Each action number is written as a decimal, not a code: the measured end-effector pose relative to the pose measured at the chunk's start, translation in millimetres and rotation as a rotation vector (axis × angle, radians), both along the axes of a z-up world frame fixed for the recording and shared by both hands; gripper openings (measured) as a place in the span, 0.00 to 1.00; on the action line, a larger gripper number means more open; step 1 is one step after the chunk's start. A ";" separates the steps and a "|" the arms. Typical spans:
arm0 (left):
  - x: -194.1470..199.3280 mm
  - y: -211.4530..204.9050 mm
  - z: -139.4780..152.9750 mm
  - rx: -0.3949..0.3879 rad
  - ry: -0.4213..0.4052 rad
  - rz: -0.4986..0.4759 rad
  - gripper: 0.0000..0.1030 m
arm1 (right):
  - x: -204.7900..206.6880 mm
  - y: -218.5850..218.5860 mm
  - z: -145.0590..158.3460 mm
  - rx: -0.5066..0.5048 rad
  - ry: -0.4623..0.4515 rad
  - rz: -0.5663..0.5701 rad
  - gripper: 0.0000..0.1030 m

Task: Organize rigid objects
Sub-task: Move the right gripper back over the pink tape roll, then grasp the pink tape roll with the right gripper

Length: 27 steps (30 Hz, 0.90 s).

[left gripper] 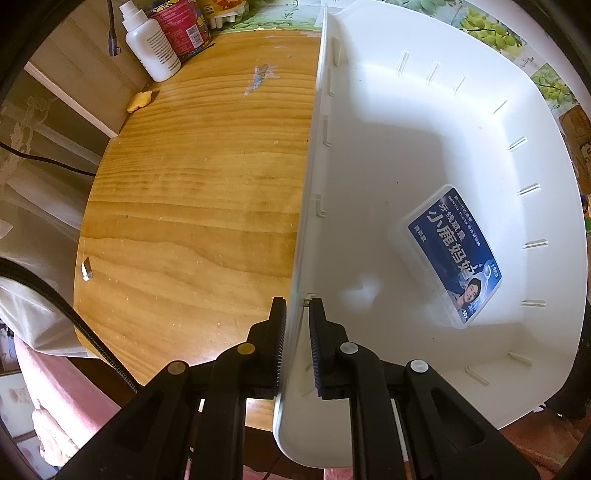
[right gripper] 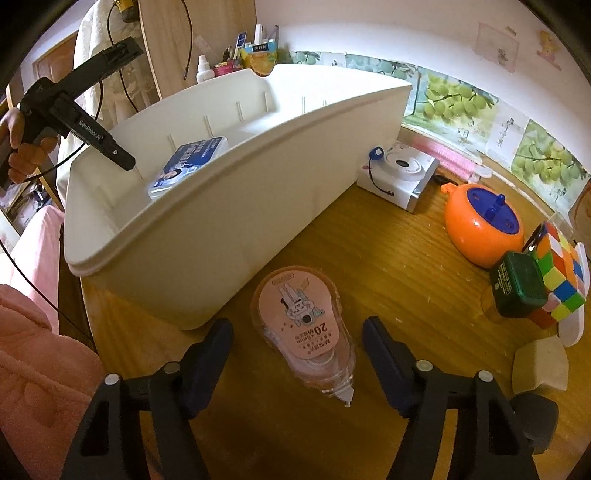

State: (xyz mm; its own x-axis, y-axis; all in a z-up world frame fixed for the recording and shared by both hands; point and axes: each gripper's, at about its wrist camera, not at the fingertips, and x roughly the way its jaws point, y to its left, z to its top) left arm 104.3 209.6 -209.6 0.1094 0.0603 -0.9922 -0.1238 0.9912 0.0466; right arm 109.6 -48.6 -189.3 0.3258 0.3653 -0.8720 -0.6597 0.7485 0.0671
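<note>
A white plastic bin [left gripper: 406, 122] stands on the wooden table [left gripper: 192, 206]. My left gripper [left gripper: 297, 317] is shut on the bin's near wall, one finger outside and one inside. A clear box with a blue label [left gripper: 452, 251] lies on the bin's floor. In the right wrist view the bin [right gripper: 229, 206] sits at the left with the blue-labelled box [right gripper: 192, 162] inside, and the left gripper [right gripper: 122, 158] reaches its rim. My right gripper [right gripper: 297, 343] is open, its fingers on either side of a pink-labelled correction tape dispenser [right gripper: 303, 328] lying on the table.
Right of the bin lie a white camera [right gripper: 402, 173], an orange round toy [right gripper: 484, 225], a puzzle cube [right gripper: 561, 273], a green box [right gripper: 519, 284] and a white eraser [right gripper: 539, 365]. A white bottle [left gripper: 151, 48] and red can [left gripper: 181, 26] stand at the table's back.
</note>
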 end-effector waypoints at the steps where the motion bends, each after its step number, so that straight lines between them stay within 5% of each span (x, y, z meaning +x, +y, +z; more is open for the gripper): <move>1: 0.1 -0.2 0.0 0.000 0.000 0.000 0.13 | 0.1 0.7 0.3 -0.001 -0.004 -0.001 0.64; 5: 0.3 -1.3 -0.3 0.004 0.001 -0.008 0.13 | 1.5 2.3 0.9 -0.009 -0.013 -0.010 0.55; 27: -11.7 1.8 -24.4 -0.078 0.093 -0.093 0.05 | -10.1 4.6 6.7 -0.045 0.002 -0.264 0.55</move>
State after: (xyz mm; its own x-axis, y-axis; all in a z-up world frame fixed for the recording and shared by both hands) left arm 92.6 211.4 -234.0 0.0188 -0.0237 -0.9995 -0.0297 0.9993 -0.0242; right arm 99.5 -44.0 -182.7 0.4026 0.2289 -0.8863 -0.4412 0.8969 0.0312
